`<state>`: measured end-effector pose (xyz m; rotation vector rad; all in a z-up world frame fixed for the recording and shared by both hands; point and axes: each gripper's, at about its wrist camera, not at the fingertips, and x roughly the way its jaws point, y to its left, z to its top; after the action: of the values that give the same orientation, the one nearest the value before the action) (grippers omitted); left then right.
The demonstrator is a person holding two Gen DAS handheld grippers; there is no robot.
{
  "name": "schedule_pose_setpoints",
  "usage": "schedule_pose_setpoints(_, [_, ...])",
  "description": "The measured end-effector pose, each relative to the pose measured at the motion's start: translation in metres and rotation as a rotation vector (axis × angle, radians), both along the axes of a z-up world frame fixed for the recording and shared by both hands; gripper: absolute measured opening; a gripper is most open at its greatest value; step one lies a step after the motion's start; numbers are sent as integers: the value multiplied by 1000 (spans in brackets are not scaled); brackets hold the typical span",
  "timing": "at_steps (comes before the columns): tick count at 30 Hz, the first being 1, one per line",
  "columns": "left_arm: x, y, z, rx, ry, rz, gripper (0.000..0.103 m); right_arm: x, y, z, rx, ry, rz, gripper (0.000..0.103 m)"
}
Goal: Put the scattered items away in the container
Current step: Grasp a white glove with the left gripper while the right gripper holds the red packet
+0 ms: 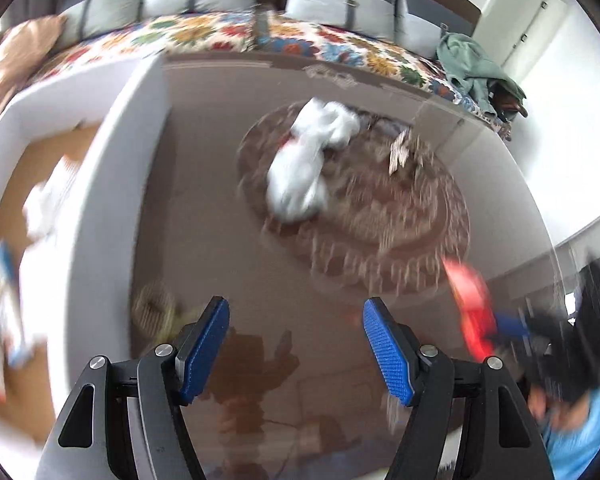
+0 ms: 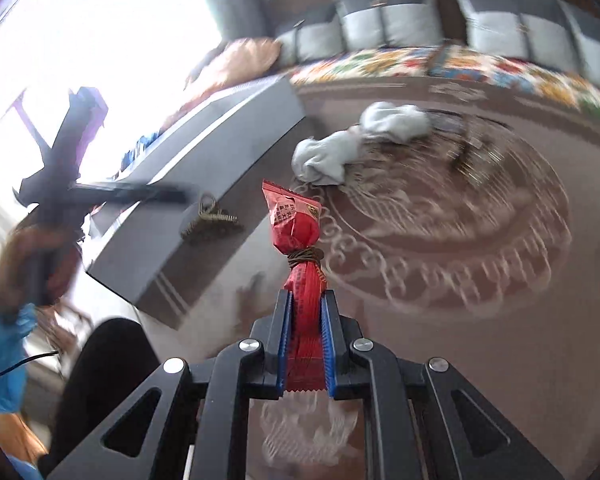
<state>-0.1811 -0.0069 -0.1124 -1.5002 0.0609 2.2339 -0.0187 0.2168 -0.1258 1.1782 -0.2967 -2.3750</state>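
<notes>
**Ana:** Snack packet (image 2: 298, 236), red and tied round its middle with a dark band, sits pinched by its tail between the pads of the right gripper (image 2: 305, 344). In the right wrist view the jaws are nearly closed on it and it stands well above the glass table (image 2: 500, 340). The grey box (image 2: 204, 176) lies to the left, with a brown hair claw (image 2: 210, 220) lying against its outer wall.

**Ben:** And the white cloth (image 2: 340, 148)?

**Ana:** Loose on the table beyond the packet, by a blurred small thing I can't name.

**Ben:** Left wrist view?

**Ana:** The left gripper (image 1: 296, 344) is wide open and holds nothing. The box's rim (image 1: 112, 184) runs up the left; inside it I see a brown floor with a white crumpled item (image 1: 44, 208) and a blue-and-white pack (image 1: 4, 292). So some things already lie in it. The cloth (image 1: 308, 160) lies ahead on the table, and the red packet (image 1: 472, 304) shows at the right edge.

**Ben:** How would you carry the packet well?

**Ana:** I'd judge the grip shallow, on the crimped end only, so move gently, clear the wall, and part the jaws low over the box floor. Keep the left gripper out of that path.
</notes>
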Motion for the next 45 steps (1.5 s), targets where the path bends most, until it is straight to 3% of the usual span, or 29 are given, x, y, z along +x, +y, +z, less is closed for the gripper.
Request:
schedule_pose_setpoints(6, [-64, 48, -36, -69, -40, 32, 69, 29, 33, -7, -100, -27, -99, 14])
schedule_pose_setpoints(15, [-89, 81, -69, -151, -47, 11, 67, 35, 40, -20, -133, -52, -108, 14])
schedule_pose_setpoints(17, [-85, 80, -69, -156, -41, -5, 34, 37, 39, -18, -140, -49, -110, 14])
schedule_pose_setpoints(21, [-72, 70, -64, -169, -28, -12, 27, 41, 39, -16, -153, -42, -116, 14])
schedule_pose_setpoints(25, [-42, 56, -51, -82, -24, -2, 27, 46, 40, -13, -153, -37, -135, 14])
schedule_pose_setpoints(32, [64, 46, -33, 65, -17, -13, 27, 59, 43, -16, -139, -69, -192, 14])
schedule_pose_setpoints(37, [128, 13, -20, 180, -9, 73, 27, 69, 30, -6, -105, -59, -185, 14])
schedule_pose_setpoints(40, [154, -17, -3, 217, 22, 134, 27, 70, 15, -2, -96, -64, -162, 14])
schedule_pose_setpoints(45, [183, -74, 27, 211, 101, 208, 27, 64, -29, 11, -83, -61, -79, 14])
